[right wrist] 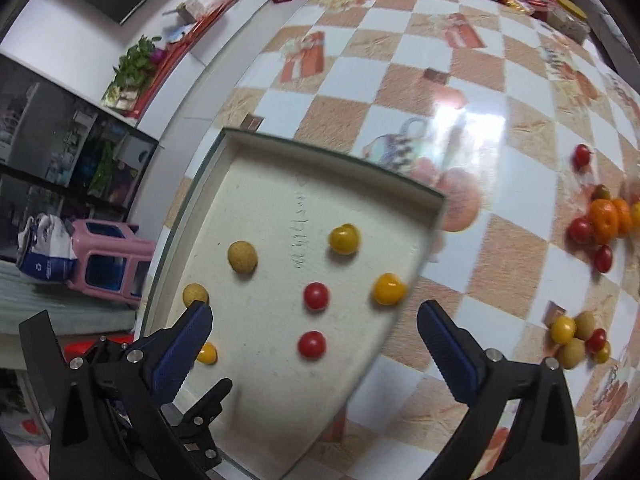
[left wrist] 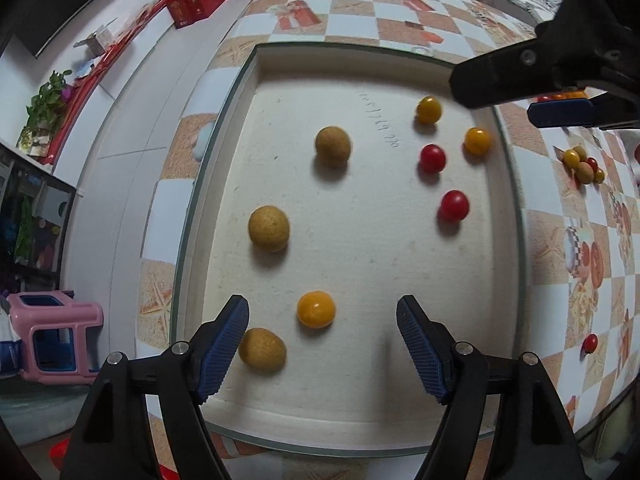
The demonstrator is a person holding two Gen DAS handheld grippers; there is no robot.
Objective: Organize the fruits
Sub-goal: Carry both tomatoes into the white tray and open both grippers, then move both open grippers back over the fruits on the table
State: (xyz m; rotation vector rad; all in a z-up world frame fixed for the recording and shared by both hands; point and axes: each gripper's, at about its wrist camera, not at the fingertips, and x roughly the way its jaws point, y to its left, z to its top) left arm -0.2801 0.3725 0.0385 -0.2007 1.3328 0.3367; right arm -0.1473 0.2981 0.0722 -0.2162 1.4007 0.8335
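Note:
A white tray (left wrist: 360, 412) lies on the checked tablecloth. In it are three tan longans (left wrist: 333, 146), three yellow tomatoes (left wrist: 316, 309) and two red tomatoes (left wrist: 454, 205). My left gripper (left wrist: 322, 346) is open and empty, low over the tray's near end, with a yellow tomato just ahead of its fingers. My right gripper (right wrist: 314, 354) is open and empty above the tray's right side (right wrist: 256, 184), over a red tomato (right wrist: 311, 344). It also shows in the left wrist view (left wrist: 516, 88) at the upper right.
Loose fruit lies on the cloth right of the tray: a small pile of longans and tomatoes (right wrist: 578, 338), oranges with red tomatoes (right wrist: 604, 220), a single red tomato (left wrist: 590, 343). Red boxes (left wrist: 200, 0) and wrappers sit at the far edge. A pink stool (left wrist: 52, 336) stands left on the floor.

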